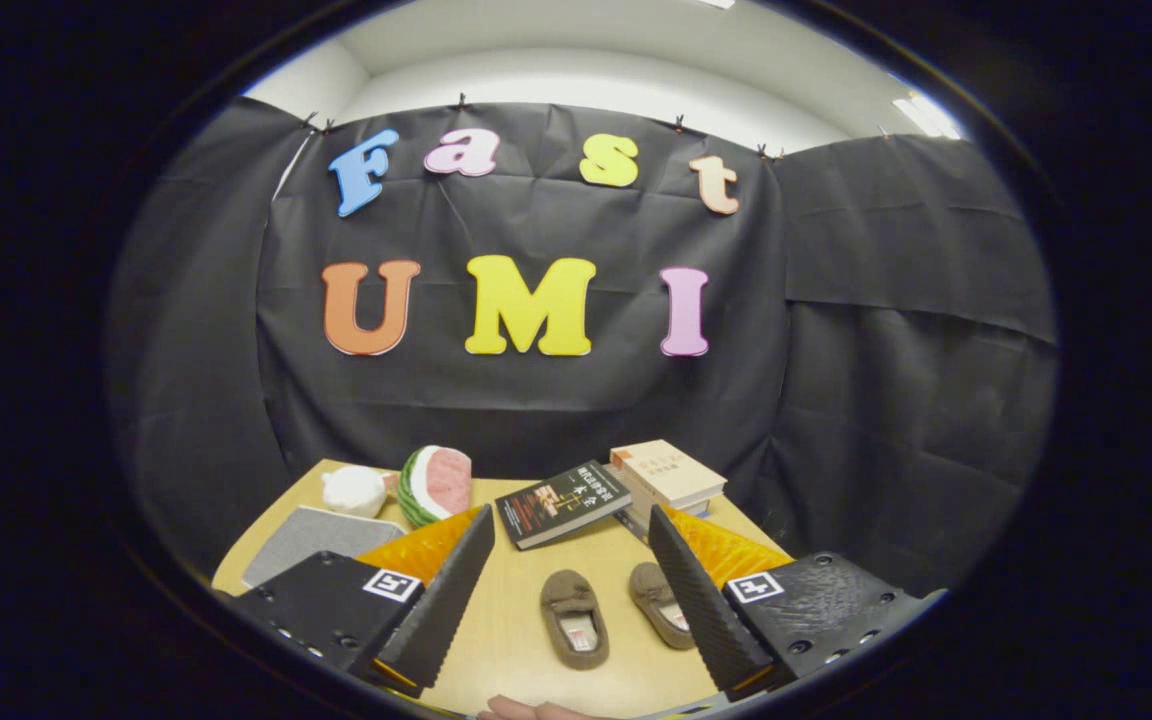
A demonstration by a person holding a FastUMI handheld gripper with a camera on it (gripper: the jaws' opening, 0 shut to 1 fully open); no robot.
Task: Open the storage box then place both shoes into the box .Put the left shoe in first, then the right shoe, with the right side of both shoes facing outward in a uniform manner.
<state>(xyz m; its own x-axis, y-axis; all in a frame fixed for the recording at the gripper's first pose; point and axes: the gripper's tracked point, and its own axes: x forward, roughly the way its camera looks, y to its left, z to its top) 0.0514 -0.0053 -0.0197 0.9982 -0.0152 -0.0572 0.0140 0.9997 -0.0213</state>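
Fuzzy cloth shoes (616,612) on smooth matt wood table (526,580) (glossy book (562,503) cover)

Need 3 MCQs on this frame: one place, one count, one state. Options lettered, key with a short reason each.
1. Where are the two brown shoes?
A. on the books
B. on the table between the tool's fingers
C. inside the grey box

2. How many shoes lie on the table?
A. one
B. two
C. three

3. How does the tool stand?
A. open, holding nothing
B. shut on a shoe
C. shut on the black book

Key:
1 B, both lie between the spread fingers.
2 B, a pair shows.
3 A, a wide gap, fingers touching nothing.
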